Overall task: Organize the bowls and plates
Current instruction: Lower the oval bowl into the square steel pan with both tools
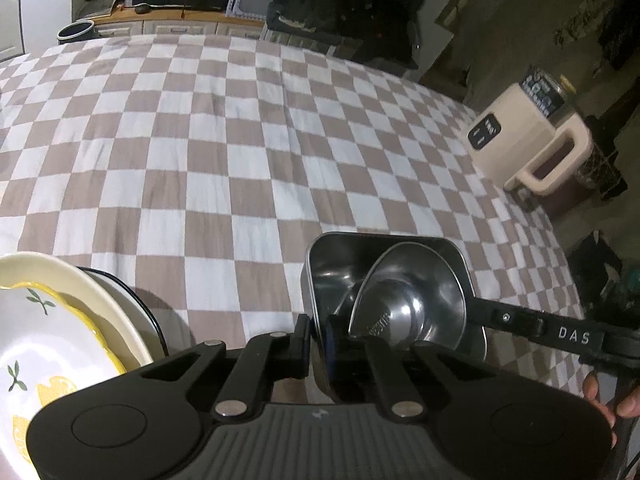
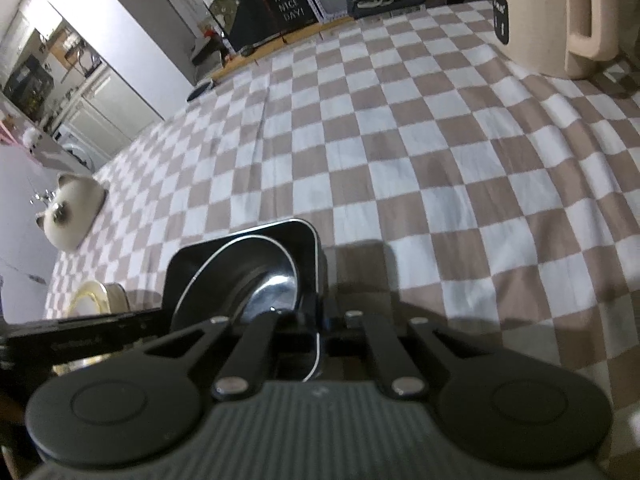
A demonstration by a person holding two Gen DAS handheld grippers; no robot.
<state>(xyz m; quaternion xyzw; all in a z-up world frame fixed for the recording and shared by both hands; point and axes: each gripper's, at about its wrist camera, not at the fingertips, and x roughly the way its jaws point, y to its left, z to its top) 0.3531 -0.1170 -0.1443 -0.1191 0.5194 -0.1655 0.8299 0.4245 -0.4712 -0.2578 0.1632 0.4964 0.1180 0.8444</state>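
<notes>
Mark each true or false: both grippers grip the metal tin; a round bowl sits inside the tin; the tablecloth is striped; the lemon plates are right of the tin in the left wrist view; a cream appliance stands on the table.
1. Left gripper and right gripper both clamp the tin's rim. True.
2. A round bowl sits inside the tin. True.
3. The tablecloth is striped. False: it is checkered.
4. The lemon plates lie right of the tin. False: left.
5. A cream appliance stands on the table. True.
</notes>
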